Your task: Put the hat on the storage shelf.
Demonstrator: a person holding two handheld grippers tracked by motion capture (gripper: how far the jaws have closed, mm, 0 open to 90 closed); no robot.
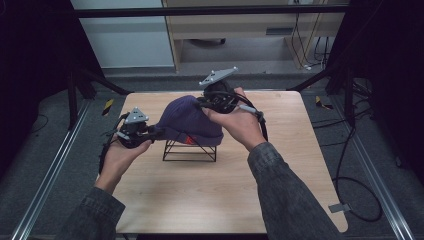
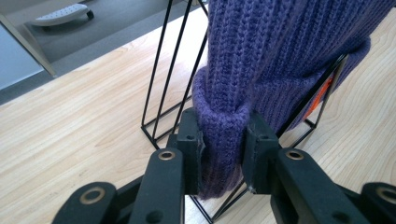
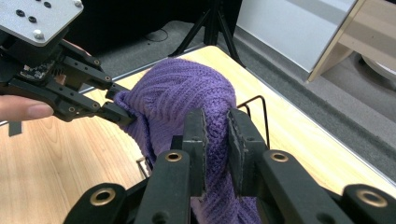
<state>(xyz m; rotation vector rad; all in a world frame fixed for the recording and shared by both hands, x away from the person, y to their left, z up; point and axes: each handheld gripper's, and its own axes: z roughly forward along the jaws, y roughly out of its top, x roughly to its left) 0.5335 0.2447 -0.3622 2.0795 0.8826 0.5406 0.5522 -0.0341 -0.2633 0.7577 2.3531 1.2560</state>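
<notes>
Pinching purple knit hat [image 1: 187, 120] w/ both tools, left [image 1: 150, 132] & right [image 1: 202, 106], over black wire stand [image 1: 190, 150] on table [image 1: 200, 195].

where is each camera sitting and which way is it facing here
High view: above the person's side, looking forward and down at the table; forearms, both hands and both grippers show.
Left gripper view: rides the left gripper, looking along its fingers, shut on the purple beanie's cuff.
Right gripper view: rides the right gripper, shut on the knit; the other gripper shows farther off.
All share the beanie and wire stand.
</notes>
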